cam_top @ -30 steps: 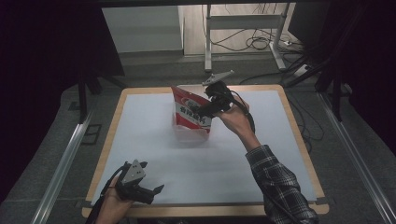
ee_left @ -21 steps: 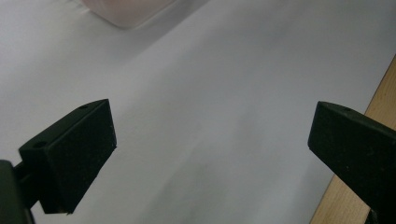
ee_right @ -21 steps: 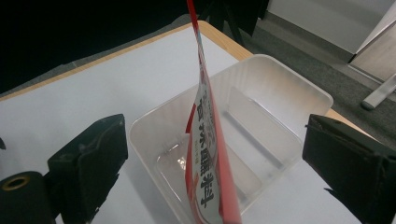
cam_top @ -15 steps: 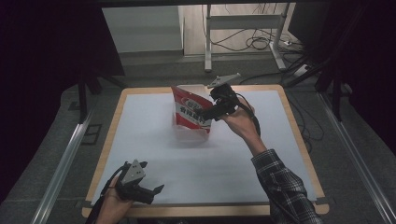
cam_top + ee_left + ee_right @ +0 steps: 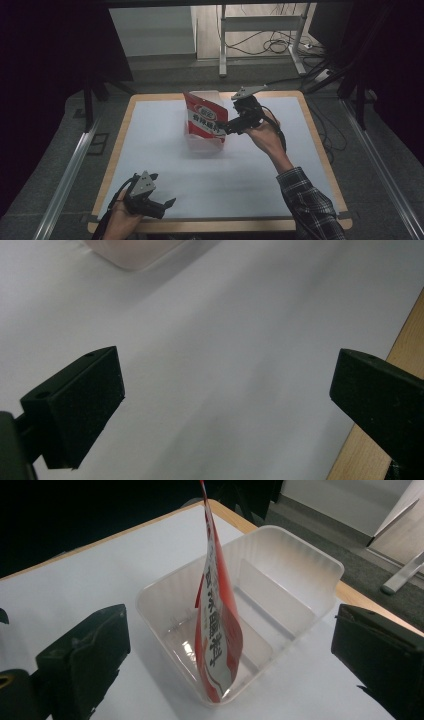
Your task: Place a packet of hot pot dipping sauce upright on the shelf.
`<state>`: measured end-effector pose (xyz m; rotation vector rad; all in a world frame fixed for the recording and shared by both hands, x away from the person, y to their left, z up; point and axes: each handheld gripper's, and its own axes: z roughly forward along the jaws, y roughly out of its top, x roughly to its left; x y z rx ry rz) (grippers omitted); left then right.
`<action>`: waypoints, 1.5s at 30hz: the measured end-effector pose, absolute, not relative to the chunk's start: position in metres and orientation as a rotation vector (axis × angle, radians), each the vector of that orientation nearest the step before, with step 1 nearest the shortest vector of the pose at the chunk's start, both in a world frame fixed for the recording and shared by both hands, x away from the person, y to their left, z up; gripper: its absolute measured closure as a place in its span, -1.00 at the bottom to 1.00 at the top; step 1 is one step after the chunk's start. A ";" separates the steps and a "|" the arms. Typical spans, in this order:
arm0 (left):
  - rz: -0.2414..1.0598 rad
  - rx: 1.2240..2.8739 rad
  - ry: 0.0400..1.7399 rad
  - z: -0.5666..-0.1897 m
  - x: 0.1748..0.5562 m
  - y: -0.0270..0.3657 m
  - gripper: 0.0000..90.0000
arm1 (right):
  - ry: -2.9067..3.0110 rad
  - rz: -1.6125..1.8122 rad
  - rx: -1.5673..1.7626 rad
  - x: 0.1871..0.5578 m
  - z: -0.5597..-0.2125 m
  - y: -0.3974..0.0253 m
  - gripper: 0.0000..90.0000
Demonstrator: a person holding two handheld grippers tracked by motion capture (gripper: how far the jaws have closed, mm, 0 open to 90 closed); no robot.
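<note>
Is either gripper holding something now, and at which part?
Nothing is held. Right gripper is open, the red pouch standing free in the clear bin; left gripper is open.

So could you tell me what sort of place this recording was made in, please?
Probably a lab or workshop data-collection station: a table with a white mat stands on grey carpet, with loose cables and a metal stand behind it.

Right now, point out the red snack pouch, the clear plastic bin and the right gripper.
red snack pouch (image 5: 219, 630), right gripper view, printed side.
clear plastic bin (image 5: 327, 562), right gripper view, far rim.
right gripper (image 5: 227, 130), high view, between its fingertips.
</note>
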<state>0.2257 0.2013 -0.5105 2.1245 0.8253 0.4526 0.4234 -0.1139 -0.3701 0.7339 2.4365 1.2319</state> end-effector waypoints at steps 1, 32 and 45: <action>0.453 2.124 0.825 -0.510 0.226 0.201 -0.98 | 2.437 1.232 0.734 0.423 -0.370 -0.114 -0.96; 0.453 2.123 0.826 -0.511 0.225 0.201 -0.98 | 2.427 1.267 0.781 0.396 -0.401 -0.152 -0.98; 0.452 2.127 0.824 -0.511 0.225 0.200 -0.98 | 2.421 1.234 0.748 0.373 -0.402 -0.163 -0.99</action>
